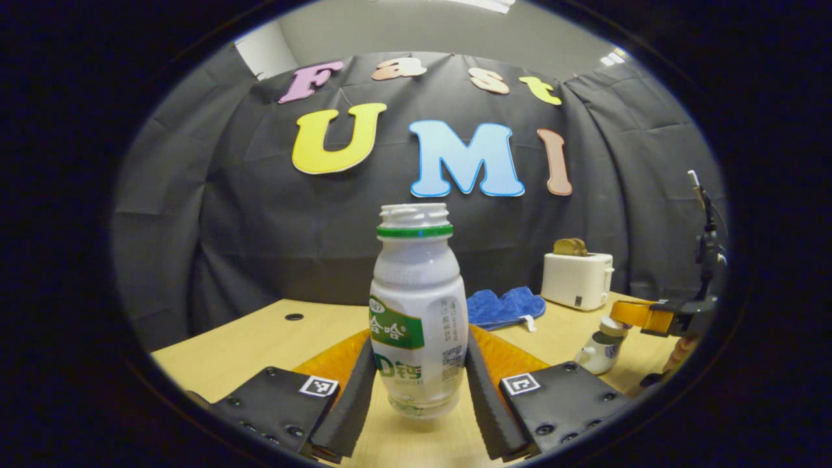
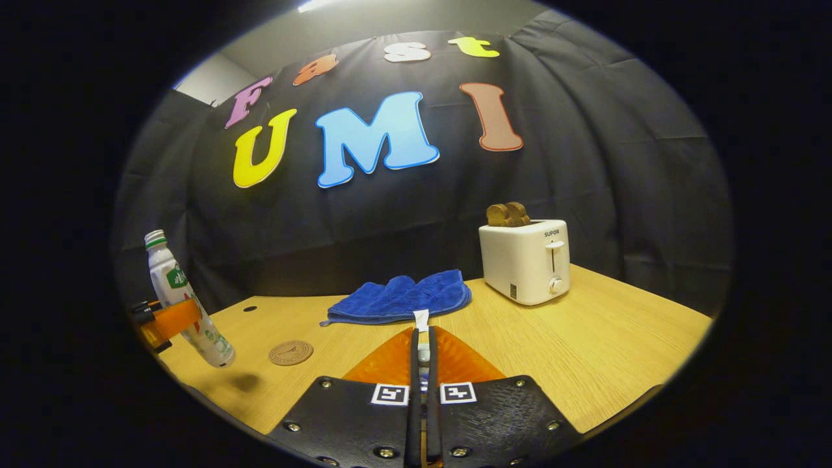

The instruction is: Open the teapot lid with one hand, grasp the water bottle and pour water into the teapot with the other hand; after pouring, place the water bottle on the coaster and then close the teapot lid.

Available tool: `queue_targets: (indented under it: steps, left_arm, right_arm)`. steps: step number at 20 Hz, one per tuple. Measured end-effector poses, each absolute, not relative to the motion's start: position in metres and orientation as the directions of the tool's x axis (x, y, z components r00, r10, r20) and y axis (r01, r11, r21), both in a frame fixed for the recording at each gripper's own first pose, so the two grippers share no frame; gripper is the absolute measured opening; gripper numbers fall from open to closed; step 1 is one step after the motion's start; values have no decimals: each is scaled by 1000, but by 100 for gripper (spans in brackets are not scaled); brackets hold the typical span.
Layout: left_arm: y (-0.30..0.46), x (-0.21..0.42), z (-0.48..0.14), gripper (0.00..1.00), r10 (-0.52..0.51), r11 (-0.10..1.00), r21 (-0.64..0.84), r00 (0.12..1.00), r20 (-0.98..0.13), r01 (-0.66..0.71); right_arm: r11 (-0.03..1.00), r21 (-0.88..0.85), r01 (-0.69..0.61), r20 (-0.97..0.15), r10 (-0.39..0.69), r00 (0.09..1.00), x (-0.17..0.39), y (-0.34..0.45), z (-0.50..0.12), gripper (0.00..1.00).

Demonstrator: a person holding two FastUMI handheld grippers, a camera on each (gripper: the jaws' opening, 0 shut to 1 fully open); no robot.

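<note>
Toaster (image 2: 525,261): front panel is showing "SUPOR". Water bottle (image 1: 419,312): label is showing Chinese characters and "D".

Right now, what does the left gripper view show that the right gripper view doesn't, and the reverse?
Left gripper view: the teapot, with the right gripper at the teapot lid, and the left gripper shut on the uncapped water bottle up close. Right gripper view: the coaster, and a small pale piece, likely the lid, pinched between its own fingers. Shared: the water bottle, toaster, blue cloth and table.
</note>
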State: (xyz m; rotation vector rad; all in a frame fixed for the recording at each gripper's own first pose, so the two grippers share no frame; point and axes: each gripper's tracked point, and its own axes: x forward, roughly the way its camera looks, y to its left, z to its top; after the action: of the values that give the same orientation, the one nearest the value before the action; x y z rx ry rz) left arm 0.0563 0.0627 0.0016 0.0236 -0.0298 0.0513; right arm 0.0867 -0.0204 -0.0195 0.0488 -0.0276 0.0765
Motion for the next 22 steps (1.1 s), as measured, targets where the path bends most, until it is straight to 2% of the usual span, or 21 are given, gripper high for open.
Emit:
queue_targets:
  steps: [1,2,22]
  left_arm:
    - [66,55,2,76,58,998,14,998,36,-59]
    - [68,55,5,80,65,998,6,997,46,-65]
    - [67,58,0,80,54,999,-10,998,37,-53]
  right_arm:
    - [997,36,-74,21,73,997,88,-20,-22,3]
    - [997,24,-75,15,75,997,89,-19,-24,3]
    - [998,-14,-68,-26,68,997,89,-17,-38,4]
